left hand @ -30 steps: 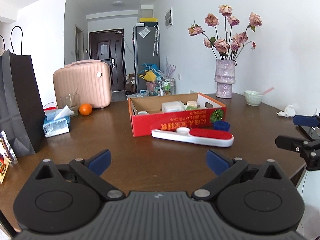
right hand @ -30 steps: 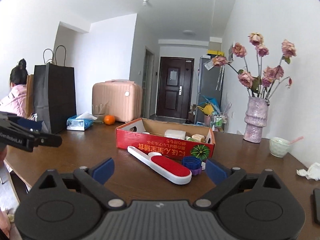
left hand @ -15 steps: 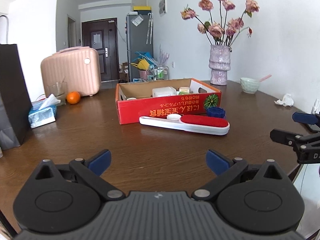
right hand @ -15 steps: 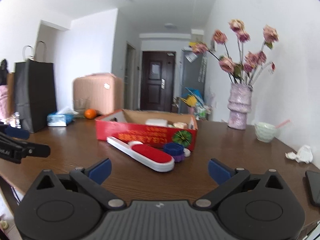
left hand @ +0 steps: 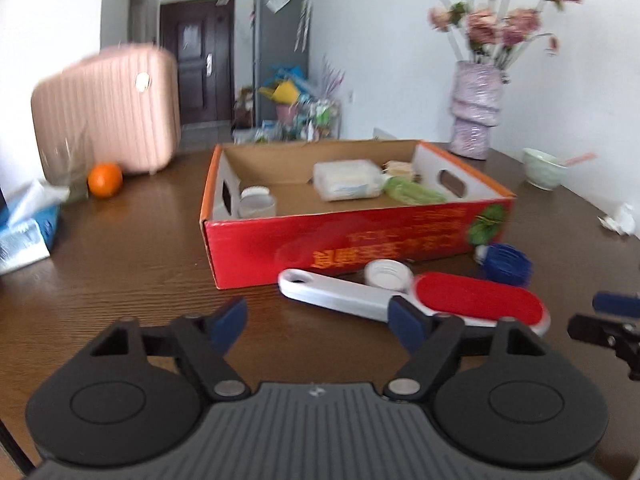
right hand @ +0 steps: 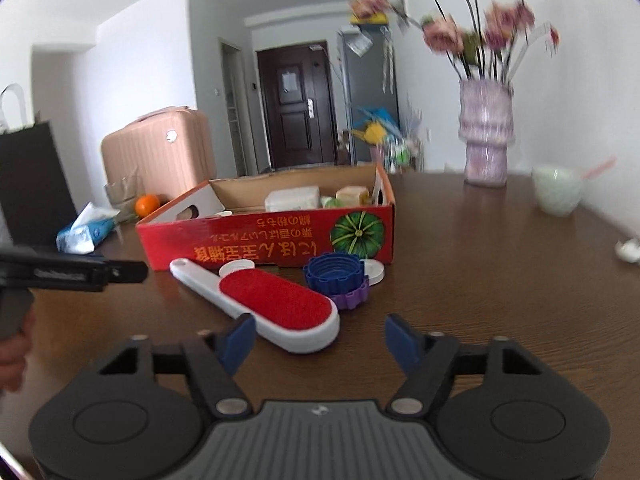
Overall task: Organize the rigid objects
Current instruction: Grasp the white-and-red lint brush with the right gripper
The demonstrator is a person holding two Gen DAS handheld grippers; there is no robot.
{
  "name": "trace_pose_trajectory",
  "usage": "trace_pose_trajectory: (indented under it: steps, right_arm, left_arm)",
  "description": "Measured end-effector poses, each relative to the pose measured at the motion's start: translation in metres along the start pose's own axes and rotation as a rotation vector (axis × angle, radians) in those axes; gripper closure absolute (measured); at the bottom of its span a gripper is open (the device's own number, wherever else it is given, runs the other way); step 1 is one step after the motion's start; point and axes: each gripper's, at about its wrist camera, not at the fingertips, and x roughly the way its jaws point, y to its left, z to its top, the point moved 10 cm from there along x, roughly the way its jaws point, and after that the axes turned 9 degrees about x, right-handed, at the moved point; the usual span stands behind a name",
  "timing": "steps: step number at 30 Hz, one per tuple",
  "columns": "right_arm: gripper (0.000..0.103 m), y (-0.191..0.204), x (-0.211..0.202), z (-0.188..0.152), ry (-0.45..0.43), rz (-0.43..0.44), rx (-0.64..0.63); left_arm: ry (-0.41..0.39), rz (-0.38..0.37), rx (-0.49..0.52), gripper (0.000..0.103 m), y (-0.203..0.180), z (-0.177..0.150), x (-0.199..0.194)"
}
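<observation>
Brown wood table (left hand: pixel 120 280) in a white-walled room w/ a dark door at the far end. Nearest, left gripper (left hand: pixel 320 316) and right gripper (right hand: pixel 316 338) both have jaws apart, nothing pinched, having just been closing; the lint brush (right hand: pixel 276 304) (white handle, red pad) lies flat just ahead, its pad end btwn the right gripper's tips. Behind it blue cap (right hand: pixel 334 274) on purple cap (right hand: pixel 354 298), white lid (left hand: pixel 388 274), then red cardboard box (left hand: pixel 340 240) w/ small items inside; pink suitcase (left hand: pixel 108 108), orange (left hand: pixel 105 180), flower vase (right hand: pixel 486 136) farther back.
</observation>
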Motion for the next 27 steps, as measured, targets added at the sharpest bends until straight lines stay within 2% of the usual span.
trace_pose_trajectory:
  steps: [3, 5, 7, 10, 12, 13, 14, 15, 22, 24, 26, 27]
  right_arm:
    - [0.041, 0.000, 0.026, 0.002, 0.039, 0.014, 0.033]
    - [0.056, 0.000, 0.040, 0.001, 0.058, -0.011, 0.025]
    - [0.061, -0.005, 0.050, 0.002, 0.064, -0.022, 0.056]
    - [0.065, -0.015, 0.058, 0.007, 0.067, -0.010, 0.131]
    - [0.068, -0.019, 0.063, 0.010, 0.059, -0.027, 0.137]
    - [0.069, -0.021, 0.065, 0.013, 0.051, -0.044, 0.138]
    - [0.069, -0.023, 0.066, 0.014, 0.047, -0.057, 0.143]
    - [0.069, -0.023, 0.068, 0.015, 0.051, -0.055, 0.151]
    - [0.065, -0.019, 0.058, 0.016, 0.085, -0.018, 0.225]
    - [0.065, -0.018, 0.059, 0.011, 0.103, -0.010, 0.246]
    - [0.065, -0.016, 0.060, 0.006, 0.100, -0.008, 0.253]
    - [0.066, -0.014, 0.060, 0.005, 0.090, -0.013, 0.247]
  left_arm:
    - [0.045, -0.029, -0.085, 0.037, 0.016, -0.002, 0.024]
    - [0.066, -0.049, -0.124, 0.043, 0.024, -0.007, 0.035]
    - [0.068, -0.051, -0.148, 0.045, 0.030, -0.010, 0.042]
    - [0.040, -0.075, -0.167, 0.045, 0.036, -0.009, 0.045]
    - [0.033, -0.074, -0.184, 0.046, 0.040, -0.007, 0.046]
    - [0.034, -0.083, -0.190, 0.052, 0.041, -0.007, 0.047]
    - [0.035, -0.094, -0.193, 0.059, 0.040, -0.007, 0.047]
    - [0.038, -0.104, -0.191, 0.061, 0.040, -0.007, 0.048]
    - [0.044, -0.105, -0.229, 0.063, 0.046, -0.005, 0.059]
    - [0.045, -0.120, -0.242, 0.071, 0.048, -0.003, 0.064]
    - [0.041, -0.162, -0.269, 0.086, 0.047, -0.004, 0.064]
    - [0.038, -0.163, -0.267, 0.086, 0.047, -0.005, 0.063]
